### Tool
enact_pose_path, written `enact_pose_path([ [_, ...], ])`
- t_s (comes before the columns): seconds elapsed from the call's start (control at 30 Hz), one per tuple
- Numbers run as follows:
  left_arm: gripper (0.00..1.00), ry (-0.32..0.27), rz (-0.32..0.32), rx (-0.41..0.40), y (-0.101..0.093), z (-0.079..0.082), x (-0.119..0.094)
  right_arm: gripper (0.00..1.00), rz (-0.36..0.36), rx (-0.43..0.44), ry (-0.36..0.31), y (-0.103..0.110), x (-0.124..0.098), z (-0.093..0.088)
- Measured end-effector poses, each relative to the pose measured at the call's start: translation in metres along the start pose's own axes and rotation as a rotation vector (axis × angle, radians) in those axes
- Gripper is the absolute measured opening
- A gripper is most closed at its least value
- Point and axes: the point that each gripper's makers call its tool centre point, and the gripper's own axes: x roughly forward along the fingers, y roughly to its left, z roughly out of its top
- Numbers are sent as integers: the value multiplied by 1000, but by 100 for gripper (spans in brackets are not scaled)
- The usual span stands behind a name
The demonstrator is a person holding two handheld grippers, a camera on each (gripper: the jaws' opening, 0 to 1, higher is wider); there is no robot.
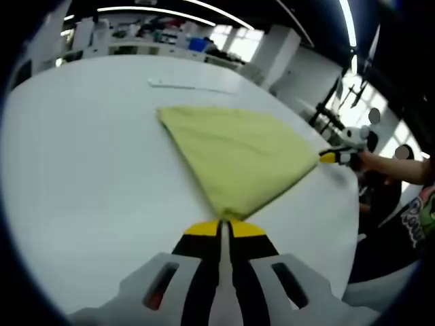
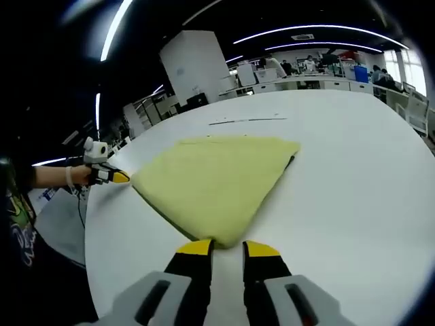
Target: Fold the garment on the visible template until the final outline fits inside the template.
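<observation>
Garment (image 1: pixel 238 156) lies flat on white tabletop (image 1: pixel 88 170), each gripper at a near corner, likely set for a fold. Left gripper (image 1: pixel 222 226) has jaws pinched on its corner. Right gripper (image 2: pixel 228 246) jaws sit narrowly apart at the hem, not clamping. Right gripper view adds dark edge under the far corner; template outline unclear in both

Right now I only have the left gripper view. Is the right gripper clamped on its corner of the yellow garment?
Observer: No. In the right gripper view the right gripper has its jaws apart, with the yellow garment corner at their tips.
Operator: How does my left gripper look from that side?
Observer: The left gripper has its yellow tip at the garment's far left corner, with a hand holding it from behind.
</observation>
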Motion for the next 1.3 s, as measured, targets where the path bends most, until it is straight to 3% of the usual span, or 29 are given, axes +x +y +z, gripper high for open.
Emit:
enact_pose_path([
  [0.17, 6, -1, -10, -4, -1, -2, 7, 13, 26, 31, -28, 7, 3, 1],
  [0.43, 2, -31, -17, -48, 1, 1, 9, 9, 33, 117, -82, 7, 3, 1],
  [0.6, 0, -52, -18, -95, 2, 1, 8, 0, 12, 158, -105, 5, 3, -2],
  [0.8, 0, -54, -22, -88, -1, 2, 8, 0, 0, 186, -116, 3, 2, -2],
  [1.1, 0, -76, -10, -58, 2, 11, -6, 0, 8, 161, -116, -1, -15, 8],
  [1.3, 0, -62, -23, 10, 0, 12, -12, 0, 38, 64, -84, 6, -21, 15],
])
